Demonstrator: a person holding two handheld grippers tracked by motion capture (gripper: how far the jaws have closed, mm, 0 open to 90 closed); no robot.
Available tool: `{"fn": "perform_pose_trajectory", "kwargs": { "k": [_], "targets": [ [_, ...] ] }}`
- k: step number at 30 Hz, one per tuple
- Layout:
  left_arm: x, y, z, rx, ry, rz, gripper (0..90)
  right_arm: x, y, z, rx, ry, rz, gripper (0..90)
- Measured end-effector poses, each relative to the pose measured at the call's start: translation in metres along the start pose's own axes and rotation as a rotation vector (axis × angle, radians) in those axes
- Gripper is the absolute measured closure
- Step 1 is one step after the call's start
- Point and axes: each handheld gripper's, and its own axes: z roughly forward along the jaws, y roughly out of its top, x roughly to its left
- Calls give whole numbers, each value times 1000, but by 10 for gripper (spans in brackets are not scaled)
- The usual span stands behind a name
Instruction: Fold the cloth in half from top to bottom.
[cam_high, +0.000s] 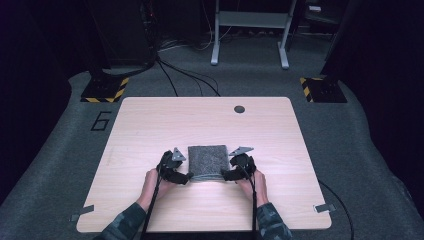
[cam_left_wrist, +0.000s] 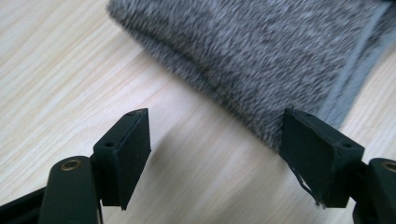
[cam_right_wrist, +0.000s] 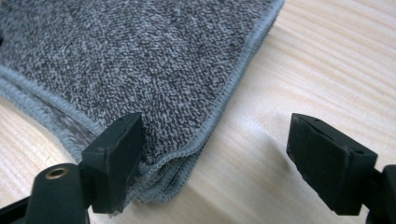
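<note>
I've got the folded grey towel (cam_high: 207, 161) sitting centre-low in the high view, on the light wood table (cam_high: 150, 120), w/ one gripper at each of its near corners. It reads as folded into a compact square: in the right gripper view the stacked hemmed edges show several layers at the corner, lower middle of that frame.

Left gripper (cam_high: 176, 171) is at the towel's lower-left corner in the high view. Its own view shows the jaws spread wide, nothing between them but bare table; the towel's corner lies just behind the right-hand jaw, upper right of the frame. Slight blur there, so can't tell if that jaw touches the cloth.

Right gripper (cam_high: 233, 171) is at the lower-right corner. Jaws also spread, empty. The left-hand jaw sits over the towel's corner, the right-hand one over bare wood, so the hem runs between them.

My read: this is either the end of a fold, both grips let go, or the approach for another grab. Can't say which from here.

Next move, if another fold is wanted: each gripper needs to drop low, get one jaw under the layered edge & close on all layers, both sides together so the stack doesn't skew.
</note>
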Motion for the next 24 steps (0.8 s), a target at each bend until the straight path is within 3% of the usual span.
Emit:
{"fn": "perform_pose_trajectory", "kwargs": {
  "k": [3,8,9,17,22,24],
  "targets": [
    [7,-4,-1,-4,-22,-33,240,6,-4,-2,-6,-12,10,190],
    [9,-5,0,-14,-16,-40,238,11,-9,-3,-34,-27,3,189],
    [9,-5,0,-14,-16,-39,237,11,-9,-3,-29,-23,18,187],
    [9,-6,-2,-26,-22,-61,216,8,-8,-2,-32,-15,1,154],
    [11,-7,-14,-73,-6,-97,148,5,-7,-16,-102,3,-29,116],
    [13,-9,-22,-93,-6,-107,143,4,-7,-24,-127,-8,-12,119]
  ]
}}
